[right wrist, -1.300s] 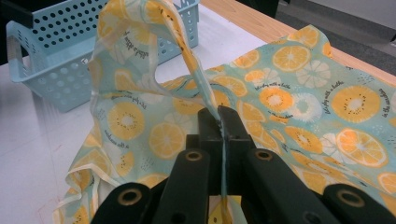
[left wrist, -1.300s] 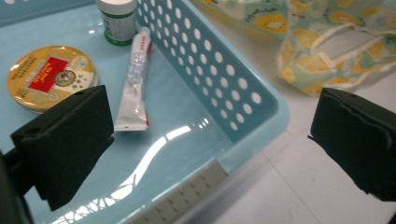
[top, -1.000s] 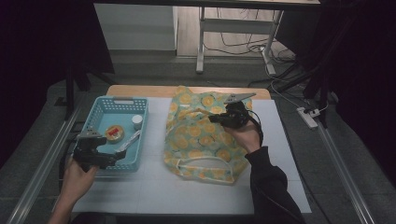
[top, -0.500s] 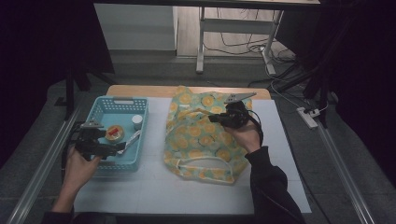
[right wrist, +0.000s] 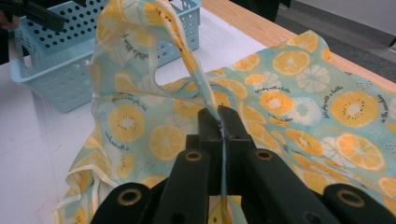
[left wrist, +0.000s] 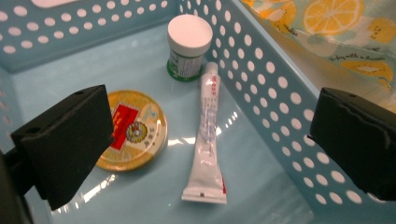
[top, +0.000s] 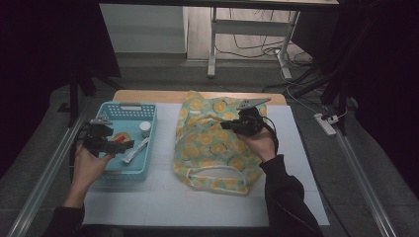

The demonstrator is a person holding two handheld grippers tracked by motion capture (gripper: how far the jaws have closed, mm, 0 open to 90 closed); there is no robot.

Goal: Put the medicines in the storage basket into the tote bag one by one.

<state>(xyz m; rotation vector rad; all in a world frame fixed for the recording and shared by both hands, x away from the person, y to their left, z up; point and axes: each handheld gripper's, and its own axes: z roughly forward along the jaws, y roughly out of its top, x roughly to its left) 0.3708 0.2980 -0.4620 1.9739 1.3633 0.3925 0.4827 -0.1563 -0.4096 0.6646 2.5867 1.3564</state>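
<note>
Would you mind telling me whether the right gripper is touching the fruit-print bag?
Touching. In the right gripper view, the right gripper has its jaws shut on a fold of the fruit-print bag, with the fabric pinched between them.

The basket's (top: 150, 129) perforated right wall stands between its floor and the fruit-print bag (top: 207, 143); inside, tube (left wrist: 205, 140), jar (left wrist: 188, 39) and tin (left wrist: 133, 130) crowd the floor. Near worktop (top: 163, 197) lies bare.

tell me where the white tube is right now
The white tube lies flat in the blue basket on the table's left, between the round yellow tin and the basket's right wall, below the white-capped jar.
</note>
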